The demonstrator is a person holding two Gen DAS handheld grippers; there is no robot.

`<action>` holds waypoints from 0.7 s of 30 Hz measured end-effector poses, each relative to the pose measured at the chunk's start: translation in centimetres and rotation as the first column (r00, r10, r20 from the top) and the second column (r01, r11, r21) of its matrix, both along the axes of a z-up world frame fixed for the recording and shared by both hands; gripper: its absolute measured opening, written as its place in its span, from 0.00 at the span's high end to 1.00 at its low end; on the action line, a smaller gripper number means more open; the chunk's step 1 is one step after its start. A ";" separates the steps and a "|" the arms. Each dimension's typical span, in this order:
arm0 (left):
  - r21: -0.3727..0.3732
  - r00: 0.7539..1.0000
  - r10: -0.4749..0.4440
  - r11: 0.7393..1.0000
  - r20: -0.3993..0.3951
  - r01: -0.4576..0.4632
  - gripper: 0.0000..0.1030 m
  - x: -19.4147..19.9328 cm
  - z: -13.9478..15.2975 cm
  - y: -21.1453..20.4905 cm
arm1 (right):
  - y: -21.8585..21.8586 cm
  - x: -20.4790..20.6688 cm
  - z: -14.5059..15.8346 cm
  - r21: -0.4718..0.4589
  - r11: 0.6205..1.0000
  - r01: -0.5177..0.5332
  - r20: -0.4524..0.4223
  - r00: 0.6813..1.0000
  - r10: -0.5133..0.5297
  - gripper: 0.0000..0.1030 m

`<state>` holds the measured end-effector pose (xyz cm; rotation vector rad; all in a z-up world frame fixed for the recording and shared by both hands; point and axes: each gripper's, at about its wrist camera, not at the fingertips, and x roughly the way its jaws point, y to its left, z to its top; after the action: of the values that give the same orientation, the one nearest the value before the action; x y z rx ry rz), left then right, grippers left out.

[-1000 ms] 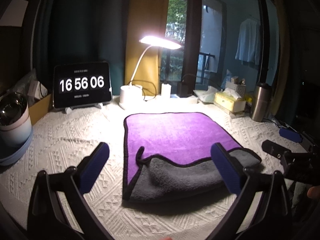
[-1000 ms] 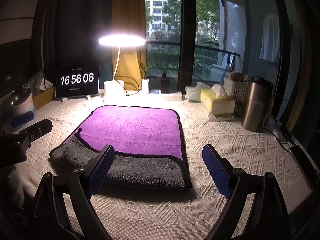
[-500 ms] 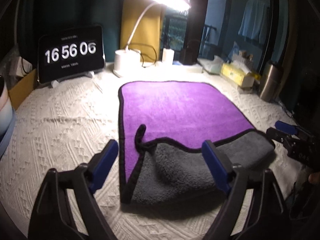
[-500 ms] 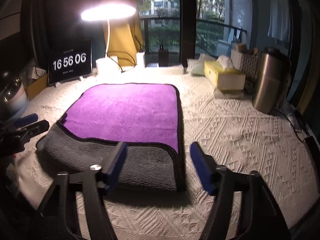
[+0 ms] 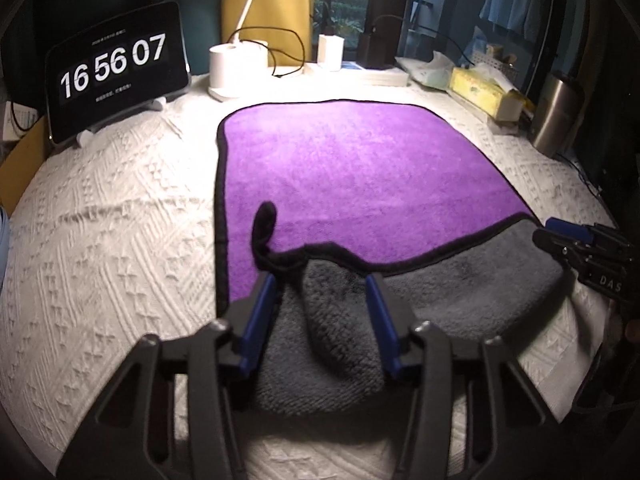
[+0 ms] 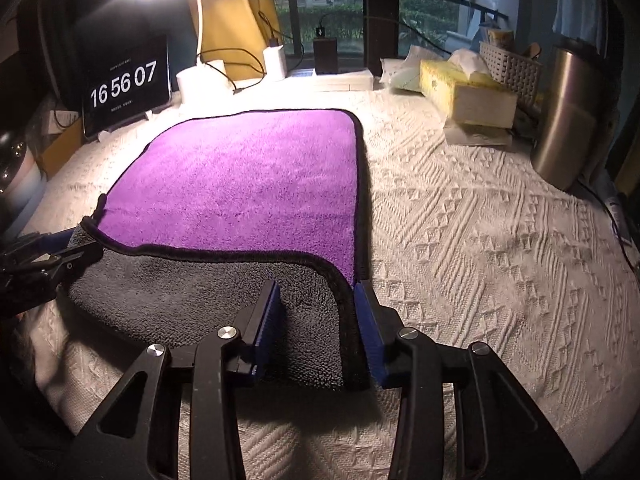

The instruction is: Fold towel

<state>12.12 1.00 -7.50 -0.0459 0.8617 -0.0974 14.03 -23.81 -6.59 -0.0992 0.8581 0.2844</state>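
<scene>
A purple towel (image 5: pixel 352 168) with a black hem and grey underside lies on the white textured tablecloth; it also shows in the right wrist view (image 6: pixel 248 184). Its near edge is folded over, grey side up (image 5: pixel 440 292). My left gripper (image 5: pixel 320 296) is partly open, its blue pads astride the near left corner of the grey fold, with a black hanging loop (image 5: pixel 264 228) just ahead. My right gripper (image 6: pixel 318 308) is partly open astride the near right corner of the grey fold (image 6: pixel 224 300). Each gripper shows at the edge of the other's view.
At the back stand a tablet clock (image 5: pixel 116 68), a lit desk lamp's base (image 5: pixel 236 66), chargers, a yellow tissue box (image 6: pixel 464 88), a white basket (image 6: pixel 508 64) and a steel tumbler (image 6: pixel 568 116). A bowl and cup (image 6: pixel 16 168) sit at the far left.
Both grippers have moved forward and down onto the towel's near corners and narrowed their jaws around the grey fold. The clock went from 16 56 06 to 16 56 07.
</scene>
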 end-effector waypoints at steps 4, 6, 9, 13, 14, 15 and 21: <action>-0.002 1.000 -0.016 1.000 0.008 0.016 0.73 -0.3 0.1 -0.3 | -0.1 0.4 -0.3 -0.004 1.000 0.005 -0.011 1.000 -0.005 0.60; 0.001 1.000 -0.021 1.000 0.012 0.021 0.76 -0.5 0.1 -0.5 | -0.2 0.7 -0.4 0.003 1.000 0.015 -0.021 1.000 -0.015 0.60; -0.003 0.999 -0.028 1.000 0.024 0.028 0.81 -0.7 0.3 -0.6 | 0.0 0.6 -0.3 -0.012 1.000 0.000 -0.013 1.000 0.000 0.62; -0.021 0.999 -0.034 0.999 0.041 0.034 0.88 -1.0 0.7 -0.7 | 0.9 -0.1 -0.1 -0.045 0.998 -0.038 0.014 0.999 0.039 0.90; -0.024 0.998 -0.034 0.999 0.047 0.035 0.89 -1.1 0.8 -0.8 | 1.1 -0.2 0.0 -0.056 0.998 -0.041 0.026 0.999 0.042 0.93; -0.024 0.998 -0.033 0.999 0.051 0.035 0.90 -1.2 0.9 -0.8 | 1.2 -0.4 0.1 -0.065 0.997 -0.043 0.034 0.998 0.046 0.94; -0.029 0.995 -0.036 0.999 0.094 0.039 0.91 -1.6 2.1 -1.0 | 1.2 -1.4 1.8 -0.080 0.997 -0.017 0.122 0.992 0.027 0.95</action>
<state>10.48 0.03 -5.35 -0.0539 0.7677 -0.1466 12.60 -22.64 -4.76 -0.1976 0.7457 0.2626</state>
